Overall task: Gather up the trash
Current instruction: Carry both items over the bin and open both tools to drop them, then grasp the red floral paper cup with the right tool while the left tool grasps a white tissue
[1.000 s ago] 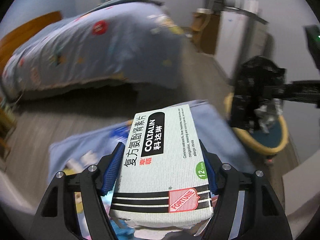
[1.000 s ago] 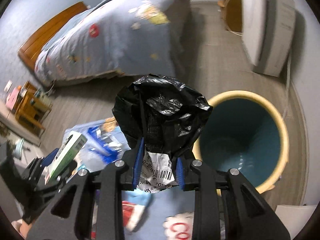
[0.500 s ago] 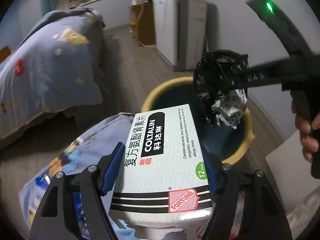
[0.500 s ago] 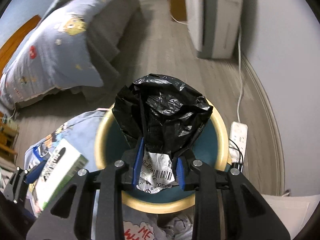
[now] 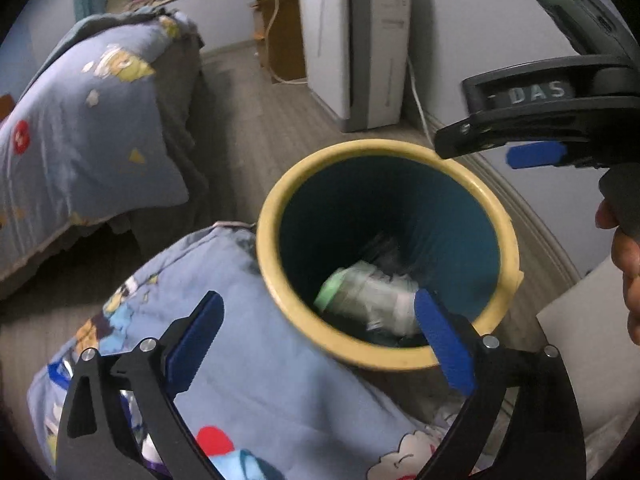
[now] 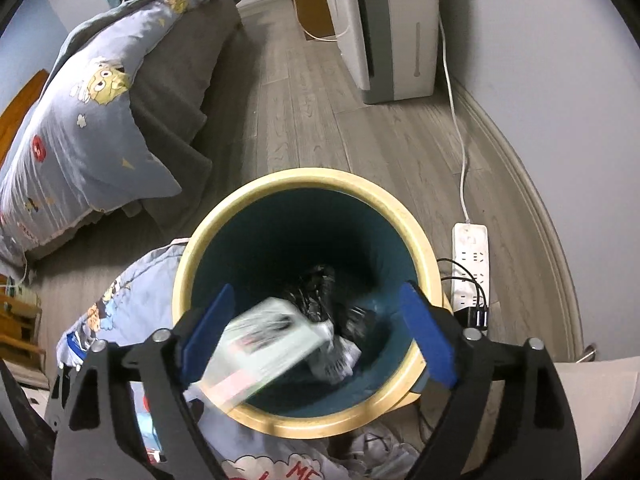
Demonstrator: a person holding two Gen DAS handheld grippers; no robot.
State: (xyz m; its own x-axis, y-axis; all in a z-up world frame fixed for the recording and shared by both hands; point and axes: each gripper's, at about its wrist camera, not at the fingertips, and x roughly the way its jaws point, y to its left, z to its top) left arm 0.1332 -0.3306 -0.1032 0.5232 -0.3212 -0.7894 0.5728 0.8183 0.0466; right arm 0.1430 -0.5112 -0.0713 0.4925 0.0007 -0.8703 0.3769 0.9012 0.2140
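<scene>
While the box (image 6: 266, 354) and black bag (image 6: 320, 292) drop blurred into the bin (image 6: 416, 248), both the left gripper (image 5: 318, 342) and right gripper (image 6: 318, 332) have just opened, jaws spread, nothing between. Recommended: hold above the rim until both settle.

Both views are dim and bluish, lit evenly from indoors with no visible lamp. The bin (image 6: 304, 184) serves as anchor: its rim is sharp, its inside falls to near black at the far wall. Inside it the box (image 6: 264, 344) is smeared by motion blur, its print unreadable; the black bag (image 6: 316, 292) beside it is blurred too. Beyond the bin the floor (image 6: 304, 92) is crisp in the right view, softer in the left. A soft shadow lies under the bed (image 5: 80, 128). Fisheye bending curves everything towards dark corners.
</scene>
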